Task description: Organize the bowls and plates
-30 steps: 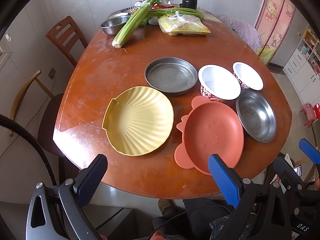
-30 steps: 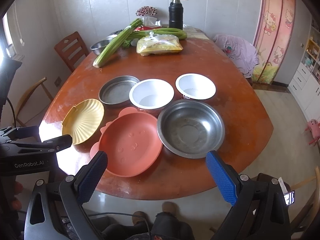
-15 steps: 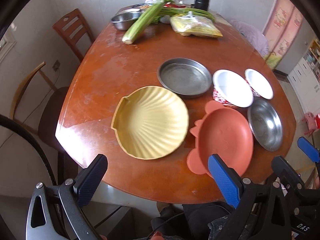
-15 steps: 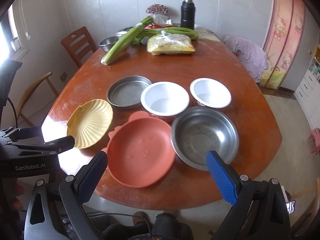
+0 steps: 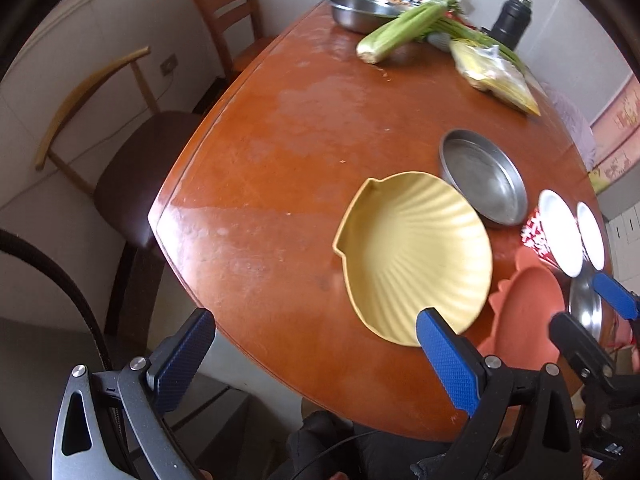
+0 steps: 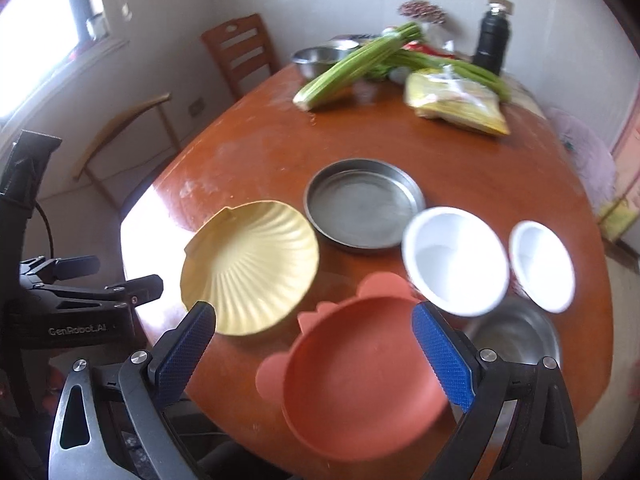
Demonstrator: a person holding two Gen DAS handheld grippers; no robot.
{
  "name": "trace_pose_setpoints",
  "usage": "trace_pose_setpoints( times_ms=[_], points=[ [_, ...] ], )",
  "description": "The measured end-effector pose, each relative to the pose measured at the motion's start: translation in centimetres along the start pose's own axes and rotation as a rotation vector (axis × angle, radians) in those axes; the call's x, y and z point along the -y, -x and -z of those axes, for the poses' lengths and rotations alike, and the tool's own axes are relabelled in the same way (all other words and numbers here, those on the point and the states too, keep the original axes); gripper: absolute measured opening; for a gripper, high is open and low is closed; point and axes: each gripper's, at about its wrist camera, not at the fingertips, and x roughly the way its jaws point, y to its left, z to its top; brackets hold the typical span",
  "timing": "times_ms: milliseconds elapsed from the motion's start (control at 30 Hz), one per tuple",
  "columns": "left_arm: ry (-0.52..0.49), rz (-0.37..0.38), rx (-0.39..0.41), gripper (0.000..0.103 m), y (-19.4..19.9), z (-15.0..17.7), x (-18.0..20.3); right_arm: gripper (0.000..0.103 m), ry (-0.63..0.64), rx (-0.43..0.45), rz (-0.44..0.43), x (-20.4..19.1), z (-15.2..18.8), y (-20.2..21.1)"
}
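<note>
**So far nothing gripped: dishes spread at near edge of table**

Both claws, left gripper (image 5: 314, 354) & right gripper (image 6: 314, 344), hung wide apart w/ nothing between the fingers. Nearest lay the pink plate (image 6: 360, 376), prob. light stiff plastic, best pinched at the rim. Yellow shell plate (image 6: 250, 266) beside it, same. Steel bowl (image 6: 516, 338) & flat steel pan (image 6: 364, 212) likely slick. Two white bowls (image 6: 456, 260) looked breakable; table (image 6: 460, 168) ran on beyond.

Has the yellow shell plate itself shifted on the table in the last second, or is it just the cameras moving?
No. The yellow shell plate sits as before, just left of the metal pan, beside the orange plate. Only the cameras swung.
</note>
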Motion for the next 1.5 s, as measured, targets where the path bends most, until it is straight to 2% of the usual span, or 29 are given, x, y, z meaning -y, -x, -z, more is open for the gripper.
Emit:
trace_pose_setpoints(
  times_ms=[333,433,500,567,700,867,967,1067,1100,1167,1300,1500],
  points=[
    [0.032,0.022,-0.056,0.101,-4.1,-1.0,-0.1,0.097,0.089,-0.076,-0.003,-0.7,-3.7,-7.2],
    [0.037,0.021,-0.067,0.101,-5.1,-1.3,0.0,0.091,0.092,-0.117,-0.009,-0.2,-4.1,-9.0],
    [0.052,0.031,-0.077,0.1,-5.7,-1.5,0.0,0.076,0.101,-0.135,-0.012,-0.1,-4.3,-9.8],
    [0.049,0.027,-0.078,0.098,-6.1,-1.7,0.1,0.066,0.115,-0.162,-0.028,0.0,-4.3,-10.5],
    [0.049,0.023,-0.082,0.093,-6.7,-2.2,0.2,0.06,0.129,-0.185,-0.025,-0.2,-4.6,-11.9],
    [0.046,0.034,-0.104,0.081,-7.8,-2.6,0.5,0.055,0.131,-0.199,-0.024,-0.2,-4.9,-13.0],
    [0.024,0.025,-0.097,0.079,-7.9,-2.7,1.0,0.054,0.142,-0.197,-0.019,-0.5,-5.1,-13.1],
    [0.01,0.026,-0.089,0.075,-7.8,-2.7,1.5,0.039,0.138,-0.21,-0.041,-0.6,-5.1,-13.5],
    [0.004,0.025,-0.087,0.073,-7.8,-2.7,1.6,0.037,0.139,-0.224,-0.043,-0.8,-5.1,-13.9],
    [-0.008,0.027,-0.076,0.061,-7.6,-2.8,1.9,0.035,0.141,-0.23,-0.047,-0.9,-5.0,-14.2],
    [-0.019,0.057,-0.069,0.041,-7.5,-3.1,2.5,0.035,0.154,-0.222,-0.054,-1.5,-4.8,-14.2],
    [0.028,0.1,-0.072,0.04,-7.3,-3.2,1.6,0.036,0.155,-0.221,-0.07,-1.7,-4.7,-14.1]
  ],
)
